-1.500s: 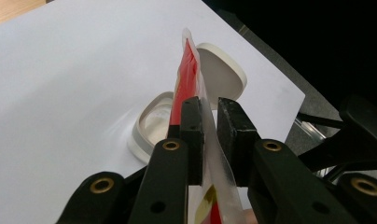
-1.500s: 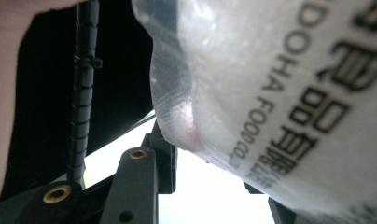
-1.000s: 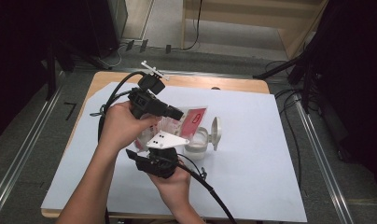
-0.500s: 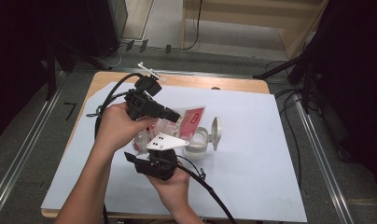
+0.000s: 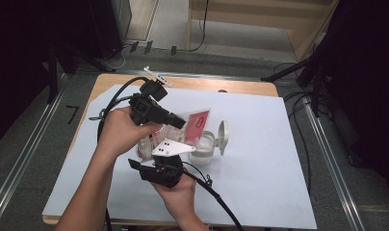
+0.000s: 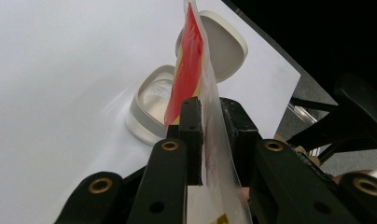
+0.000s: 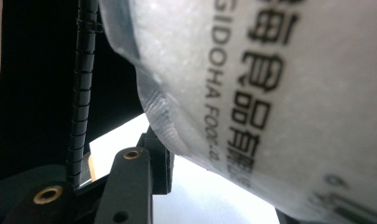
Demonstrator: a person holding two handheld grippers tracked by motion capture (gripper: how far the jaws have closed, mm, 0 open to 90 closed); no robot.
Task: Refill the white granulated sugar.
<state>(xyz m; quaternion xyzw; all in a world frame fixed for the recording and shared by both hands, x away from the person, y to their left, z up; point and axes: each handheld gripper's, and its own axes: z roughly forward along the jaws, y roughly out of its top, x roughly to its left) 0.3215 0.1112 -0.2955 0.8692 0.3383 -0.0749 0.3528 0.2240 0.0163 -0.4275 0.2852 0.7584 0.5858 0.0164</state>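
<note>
Bright glaring tabletop, dark surroundings, blurred close-ups

A white-topped wooden table point(image 5: 260, 144) stands on grey floor point(image 5: 33, 144) (dark surroundings).

clear plastic pouch point(image 5: 195, 126) with a red printed front and black lettering, held up on edge off the surface, right over a small white tub point(image 5: 203, 147) sitting open, its hinged lid point(image 5: 223, 136) flipped back
</note>
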